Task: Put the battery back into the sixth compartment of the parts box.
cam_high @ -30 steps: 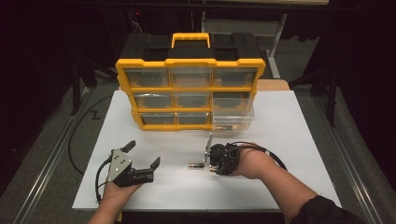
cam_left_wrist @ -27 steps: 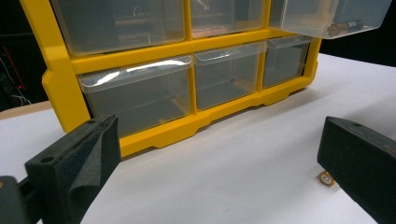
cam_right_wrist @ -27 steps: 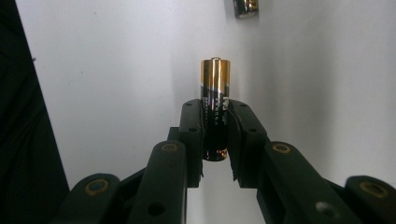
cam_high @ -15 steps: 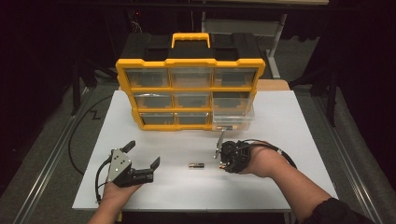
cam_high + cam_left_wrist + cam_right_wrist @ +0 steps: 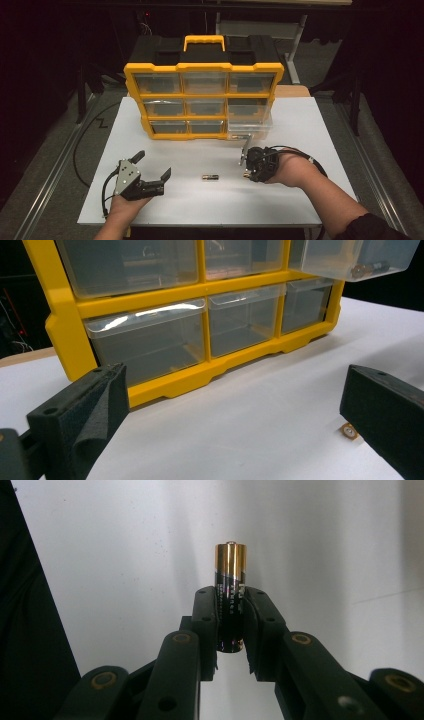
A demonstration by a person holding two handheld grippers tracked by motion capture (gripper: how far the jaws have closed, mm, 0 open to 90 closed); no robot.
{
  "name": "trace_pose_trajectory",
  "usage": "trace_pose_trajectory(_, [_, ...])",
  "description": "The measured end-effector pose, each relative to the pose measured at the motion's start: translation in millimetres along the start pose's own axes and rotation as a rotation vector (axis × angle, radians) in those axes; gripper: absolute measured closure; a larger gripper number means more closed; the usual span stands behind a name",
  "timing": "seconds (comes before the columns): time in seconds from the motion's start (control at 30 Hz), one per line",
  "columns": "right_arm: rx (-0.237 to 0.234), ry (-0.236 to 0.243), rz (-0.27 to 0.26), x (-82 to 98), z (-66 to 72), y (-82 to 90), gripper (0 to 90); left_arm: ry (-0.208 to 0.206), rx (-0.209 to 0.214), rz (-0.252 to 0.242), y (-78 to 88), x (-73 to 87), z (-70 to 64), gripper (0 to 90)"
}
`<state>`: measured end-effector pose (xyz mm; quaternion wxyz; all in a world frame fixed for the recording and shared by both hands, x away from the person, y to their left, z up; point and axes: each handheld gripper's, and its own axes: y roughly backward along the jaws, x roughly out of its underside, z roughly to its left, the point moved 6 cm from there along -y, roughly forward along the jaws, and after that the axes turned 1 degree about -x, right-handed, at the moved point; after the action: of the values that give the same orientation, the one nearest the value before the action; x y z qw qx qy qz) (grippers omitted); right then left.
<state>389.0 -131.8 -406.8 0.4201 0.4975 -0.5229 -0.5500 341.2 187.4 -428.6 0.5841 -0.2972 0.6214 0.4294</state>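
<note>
In the right gripper view my right gripper [image 5: 230,617] is shut on a black and gold battery [image 5: 230,580], which stands up between the jaws over the white table. From the high view this gripper [image 5: 246,162] hangs just in front of the pulled-out bottom-right drawer [image 5: 249,129] of the yellow organizer [image 5: 204,95]. A second battery [image 5: 210,177] lies on the table between the two grippers. My left gripper [image 5: 150,170] rests at the front left, open and holding nothing. In the left gripper view its jaws [image 5: 232,390] stand wide apart, facing the organizer [image 5: 150,385], with the loose battery's end [image 5: 348,430] beside the right jaw.
The white table [image 5: 300,200] carries the organizer at its back. The clear open drawer [image 5: 350,260] holds a few batteries. Cables trail from both grippers. Dark floor and a metal rail [image 5: 45,190] lie to the left of the table.
My right gripper has moved right, away from the loose battery, and stopped in front of the open drawer. The left gripper and the loose battery have stayed put.
</note>
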Motion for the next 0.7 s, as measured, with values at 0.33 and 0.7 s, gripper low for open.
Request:
trace_pose_trajectory(0.33, [0.018, -0.003, -0.006, 3.1, -2.3, 12.0, 79.0, 0.004, -0.002, -0.003, 0.0, -0.5, 0.1, 0.4])
trace_pose_trajectory(0.7, [0.016, -0.011, -0.01, 4.0, -4.1, 29.7, 79.0, 0.007, -0.007, -0.005, 0.3, -0.7, 0.9, 0.5])
